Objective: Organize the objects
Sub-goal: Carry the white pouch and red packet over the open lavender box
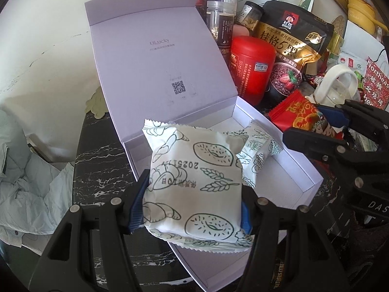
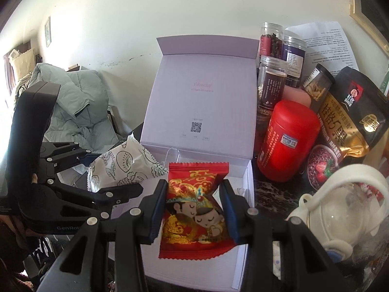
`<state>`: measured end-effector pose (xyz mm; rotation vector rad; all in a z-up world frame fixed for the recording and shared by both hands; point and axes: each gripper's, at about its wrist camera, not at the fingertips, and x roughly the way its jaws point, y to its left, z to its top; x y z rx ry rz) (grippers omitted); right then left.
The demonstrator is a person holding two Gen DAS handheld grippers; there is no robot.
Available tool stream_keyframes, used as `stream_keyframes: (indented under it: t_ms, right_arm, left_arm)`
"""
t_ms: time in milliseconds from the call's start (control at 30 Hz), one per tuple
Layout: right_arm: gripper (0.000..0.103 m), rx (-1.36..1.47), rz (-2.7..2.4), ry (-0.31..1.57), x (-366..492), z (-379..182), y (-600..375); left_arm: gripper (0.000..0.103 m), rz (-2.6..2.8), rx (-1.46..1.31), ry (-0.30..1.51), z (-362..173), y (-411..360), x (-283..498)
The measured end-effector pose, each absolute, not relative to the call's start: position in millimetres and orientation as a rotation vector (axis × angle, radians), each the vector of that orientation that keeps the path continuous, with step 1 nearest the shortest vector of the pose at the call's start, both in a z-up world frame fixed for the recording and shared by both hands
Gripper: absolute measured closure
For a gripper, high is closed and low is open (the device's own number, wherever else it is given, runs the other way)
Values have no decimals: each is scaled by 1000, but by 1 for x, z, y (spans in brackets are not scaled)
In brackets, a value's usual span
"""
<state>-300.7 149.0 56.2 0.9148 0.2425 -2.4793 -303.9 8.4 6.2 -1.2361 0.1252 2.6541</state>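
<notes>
White box (image 1: pixel 301 170) open, mostly bare; left gripper (image 1: pixel 192 202) clamps white packet (image 1: pixel 194 182), right gripper (image 2: pixel 194 209) clamps red packet (image 2: pixel 194 209).

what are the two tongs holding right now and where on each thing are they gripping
The left tongs pinch a white snack packet by its two side edges, near its lower half. The right tongs pinch a red snack packet across its middle, squeezing both sides.

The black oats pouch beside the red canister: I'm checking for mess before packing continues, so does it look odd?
Yes. The black oats pouch leans crumpled against the red canister, its front creased; no spill shows.
</notes>
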Motion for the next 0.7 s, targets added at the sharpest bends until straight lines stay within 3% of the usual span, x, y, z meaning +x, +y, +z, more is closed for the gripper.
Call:
stream_keyframes:
  t_ms: [400, 700]
  right_arm:
    - [59, 959, -2483, 214, -346, 43, 142]
    - [59, 1003, -2462, 221, -372, 24, 135]
  left_arm:
    - [43, 2694, -1251, 41, -12, 0, -337]
    - [43, 2734, -1225, 76, -25, 2, -354]
